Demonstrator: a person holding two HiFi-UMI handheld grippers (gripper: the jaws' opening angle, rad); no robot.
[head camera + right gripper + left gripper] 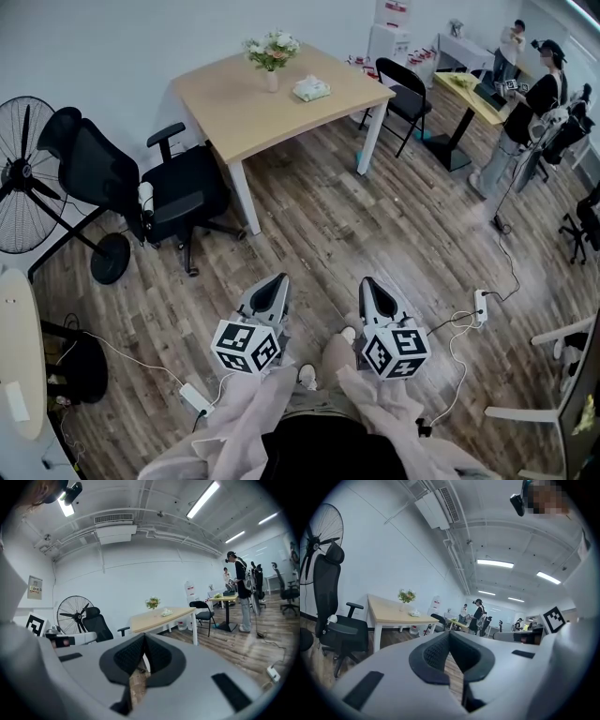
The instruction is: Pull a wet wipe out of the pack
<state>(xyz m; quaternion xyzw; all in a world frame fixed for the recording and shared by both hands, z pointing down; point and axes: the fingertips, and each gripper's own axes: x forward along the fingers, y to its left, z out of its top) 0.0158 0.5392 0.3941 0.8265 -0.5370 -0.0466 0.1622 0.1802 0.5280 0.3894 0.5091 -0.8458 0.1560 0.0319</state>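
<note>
head view: wipe pack (311, 89) on desk (246, 114), upper centre, well apart from left tongs (279, 279) and right tongs (367, 282); neither clearly nearer. left gripper view: tongs pressed together, empty; pack upper left. right gripper view: tongs pressed together, empty; pack upper right.

Bright, even overhead light; fisheye-warped edges

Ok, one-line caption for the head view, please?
Left gripper and right gripper, jaws shut, over the floor, well short of the wet wipe pack on the table.
</note>
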